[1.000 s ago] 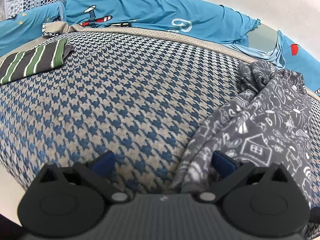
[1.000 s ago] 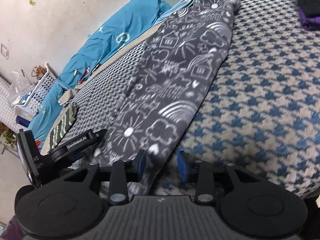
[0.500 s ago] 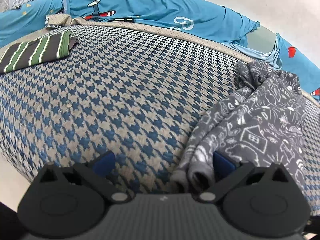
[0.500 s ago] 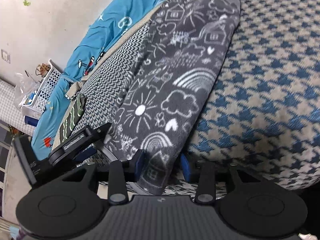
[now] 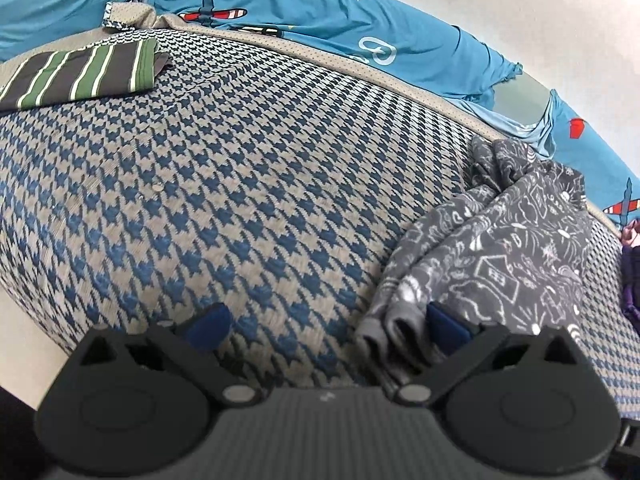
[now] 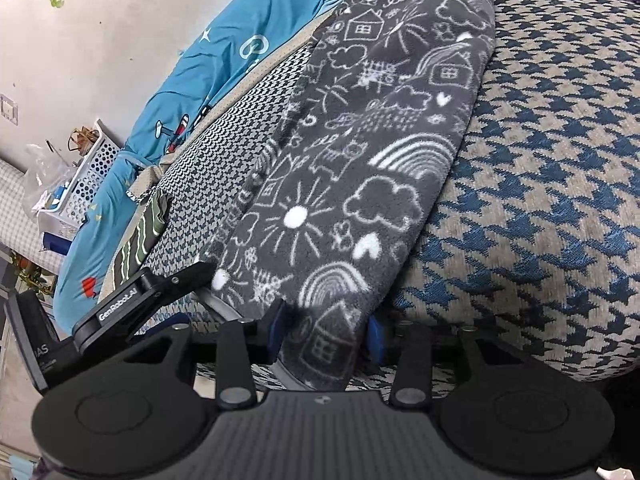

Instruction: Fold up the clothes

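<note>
at six o'clock on the blue-and-beige houndstooth bed cover, your right gripper has the near end of the dark grey fleece garment with white doodle print between its blue pads, jaws about half open and just widened; whether they pinch it you cannot tell for sure, though the cloth fills the gap. you likely hold that end so the length stays stretched toward twelve o'clock. your left gripper stands wide open, the garment's cuffs just inside its right pad, nothing clamped. count one grey garment, one folded green-striped cloth at ten o'clock, one turquoise aeroplane-print sheet.
</note>
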`<state>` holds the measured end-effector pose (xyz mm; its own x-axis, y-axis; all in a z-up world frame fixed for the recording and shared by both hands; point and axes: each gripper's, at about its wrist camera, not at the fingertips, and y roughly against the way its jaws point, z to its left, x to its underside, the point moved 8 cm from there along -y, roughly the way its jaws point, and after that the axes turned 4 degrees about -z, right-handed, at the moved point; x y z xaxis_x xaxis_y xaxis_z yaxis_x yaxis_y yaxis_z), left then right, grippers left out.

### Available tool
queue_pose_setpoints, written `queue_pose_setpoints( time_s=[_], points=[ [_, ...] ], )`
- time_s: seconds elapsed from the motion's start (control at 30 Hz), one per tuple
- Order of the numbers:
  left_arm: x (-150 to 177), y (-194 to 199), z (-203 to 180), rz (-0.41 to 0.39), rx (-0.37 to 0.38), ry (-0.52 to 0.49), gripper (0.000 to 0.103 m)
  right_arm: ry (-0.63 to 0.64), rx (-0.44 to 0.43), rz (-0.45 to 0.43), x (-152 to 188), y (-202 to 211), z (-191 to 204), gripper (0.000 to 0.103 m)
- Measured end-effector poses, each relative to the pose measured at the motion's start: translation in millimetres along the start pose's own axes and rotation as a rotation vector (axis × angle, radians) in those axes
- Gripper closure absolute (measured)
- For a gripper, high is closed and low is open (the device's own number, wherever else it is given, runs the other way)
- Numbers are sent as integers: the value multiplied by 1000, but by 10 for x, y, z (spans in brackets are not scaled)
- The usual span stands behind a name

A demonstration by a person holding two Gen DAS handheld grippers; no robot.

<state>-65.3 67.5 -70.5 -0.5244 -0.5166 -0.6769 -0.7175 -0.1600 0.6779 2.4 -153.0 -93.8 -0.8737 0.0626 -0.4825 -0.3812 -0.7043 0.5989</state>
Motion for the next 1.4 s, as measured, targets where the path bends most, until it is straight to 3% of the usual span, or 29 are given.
queue_pose_setpoints(
  time_s=[0.37,0.57,0.67,0.8,1.2,1.4],
  points=[
    [12,39,1,13,37,40,0,-18,-27,-28,-45,47,-3,73],
    [25,27,-19,31,61,63,0,-61,-35,-11,0,-10,-49,62],
    [33,54,-22,40,88,89,0,-59,-33,-15,14,-36,-40,63],
    [67,89,-38,60,135,128,0,-64,-47,-27,-30,-25,-25,84],
    [175,137,-315,142,335,195,0,-106,-197,-120,-284,205,193,86],
    [265,121,-386,196,427,301,0,-148,-227,-129,-343,246,195,86]
  ],
)
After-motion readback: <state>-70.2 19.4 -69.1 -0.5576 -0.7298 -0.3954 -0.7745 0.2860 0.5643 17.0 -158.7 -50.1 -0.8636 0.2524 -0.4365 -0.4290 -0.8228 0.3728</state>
